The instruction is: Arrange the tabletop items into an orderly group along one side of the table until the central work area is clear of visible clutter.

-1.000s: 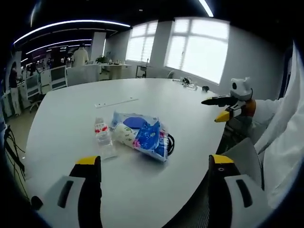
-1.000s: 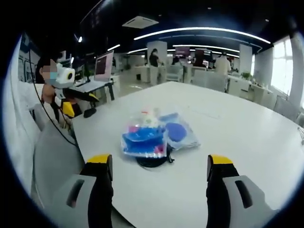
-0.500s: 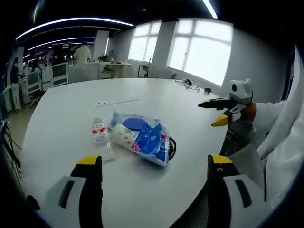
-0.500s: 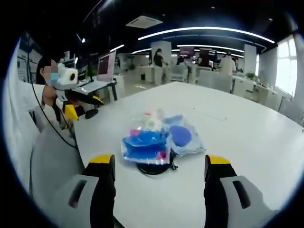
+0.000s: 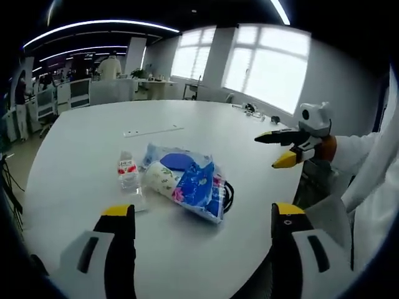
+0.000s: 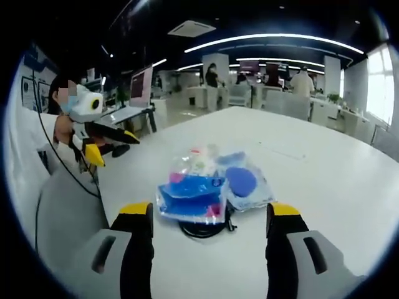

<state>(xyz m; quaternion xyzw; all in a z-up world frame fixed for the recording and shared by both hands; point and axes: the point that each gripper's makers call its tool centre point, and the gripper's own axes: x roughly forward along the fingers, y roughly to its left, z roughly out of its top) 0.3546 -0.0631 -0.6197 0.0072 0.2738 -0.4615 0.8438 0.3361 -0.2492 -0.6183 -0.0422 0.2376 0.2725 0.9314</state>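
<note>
Left gripper (image 5: 196,215) open, right gripper (image 6: 209,215) open — water bottle (image 5: 128,176) beside blue packets (image 5: 190,184)

right hand-held gripper (image 6: 206,215) has edged closer to the plastic bags (image 6: 209,184).

Both cameras sit low over the near edge of the round white tabletop (image 5: 93,156), looking across it between their own jaws. The left gripper view faces the bright windows at 1 o'clock; the right gripper view faces the open office. Both share the clear plastic bags of blue items (image 5: 187,180) (image 6: 206,187), fairly near, seen from opposite flanks.
</note>
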